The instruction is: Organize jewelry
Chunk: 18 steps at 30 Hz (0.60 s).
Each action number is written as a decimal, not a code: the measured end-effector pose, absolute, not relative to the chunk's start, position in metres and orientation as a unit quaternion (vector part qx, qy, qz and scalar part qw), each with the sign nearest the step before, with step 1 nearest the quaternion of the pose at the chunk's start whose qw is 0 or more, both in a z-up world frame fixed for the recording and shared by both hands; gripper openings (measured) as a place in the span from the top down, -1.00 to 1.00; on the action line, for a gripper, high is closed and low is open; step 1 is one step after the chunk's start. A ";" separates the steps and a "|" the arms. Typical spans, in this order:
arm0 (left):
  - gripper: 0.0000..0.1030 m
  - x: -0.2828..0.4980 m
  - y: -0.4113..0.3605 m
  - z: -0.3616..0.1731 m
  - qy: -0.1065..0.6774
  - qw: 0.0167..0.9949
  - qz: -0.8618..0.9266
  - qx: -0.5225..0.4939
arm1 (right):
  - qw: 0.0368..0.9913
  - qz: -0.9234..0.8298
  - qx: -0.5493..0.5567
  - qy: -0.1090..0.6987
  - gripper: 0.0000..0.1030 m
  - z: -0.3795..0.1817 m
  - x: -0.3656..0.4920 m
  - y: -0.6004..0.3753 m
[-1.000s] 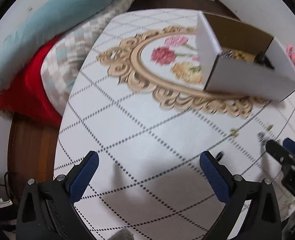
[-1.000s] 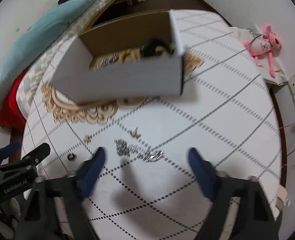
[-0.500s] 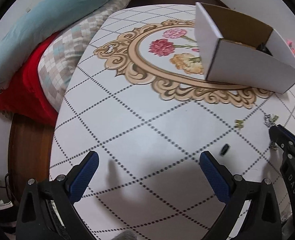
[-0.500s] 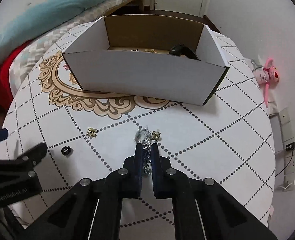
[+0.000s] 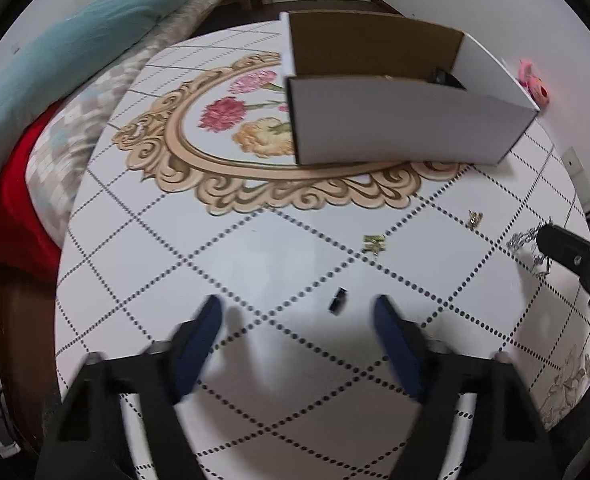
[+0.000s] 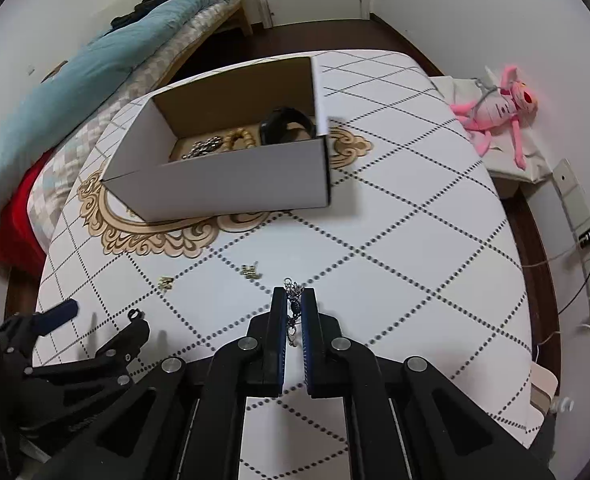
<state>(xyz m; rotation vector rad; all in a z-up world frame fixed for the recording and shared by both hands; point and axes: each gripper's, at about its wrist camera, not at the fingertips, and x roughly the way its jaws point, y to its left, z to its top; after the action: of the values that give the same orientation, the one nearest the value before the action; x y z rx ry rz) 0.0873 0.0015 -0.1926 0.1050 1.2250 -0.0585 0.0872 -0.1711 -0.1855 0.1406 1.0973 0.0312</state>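
Note:
My right gripper (image 6: 293, 294) is shut on a silver chain (image 6: 293, 306) and holds it just above the table; the chain also shows in the left wrist view (image 5: 525, 238). My left gripper (image 5: 298, 304) is open, low over the table, with a small black ring (image 5: 338, 300) lying between its fingertips. Two small gold pieces (image 6: 166, 282) (image 6: 250, 270) lie on the table between the grippers and the white cardboard box (image 6: 231, 178). The box holds a black bracelet (image 6: 286, 128), gold beads (image 6: 239, 138) and silver beads (image 6: 203, 149).
The round table (image 6: 415, 220) has a diamond pattern and a floral medallion (image 5: 231, 112) under the box. A bed with a teal quilt (image 6: 75, 76) stands to the left. A pink plush toy (image 6: 499, 108) lies beyond the right edge.
My right gripper closed on the silver chain and lifted it slightly. My left gripper moved right toward the black ring and its fingers came closer together.

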 end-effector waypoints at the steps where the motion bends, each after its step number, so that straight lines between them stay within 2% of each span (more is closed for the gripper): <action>1: 0.07 0.087 0.000 -0.194 0.577 0.815 -0.031 0.048 | 0.850 0.013 0.070 0.522 0.87 -0.186 0.087 -0.173; 3: 0.27 0.087 0.001 -0.193 0.573 0.817 -0.035 0.042 | 0.849 0.010 0.074 0.523 0.86 -0.185 0.087 -0.179; 5: 0.56 0.088 -0.001 -0.192 0.573 0.818 -0.040 0.039 | 0.848 0.010 0.078 0.524 0.86 -0.185 0.088 -0.183; 8: 0.84 0.088 -0.002 -0.192 0.573 0.818 -0.048 0.036 | 0.847 0.008 0.082 0.526 0.86 -0.185 0.089 -0.184; 18: 0.96 0.088 -0.003 -0.187 0.569 0.820 -0.055 0.025 | 0.850 0.022 0.107 0.516 0.86 -0.172 0.089 -0.189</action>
<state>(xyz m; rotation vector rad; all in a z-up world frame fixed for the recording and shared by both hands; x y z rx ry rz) 0.0876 -0.0028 -0.1874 0.0536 1.2113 -0.1176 0.0890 -0.1889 -0.1718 0.2252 1.0874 0.0454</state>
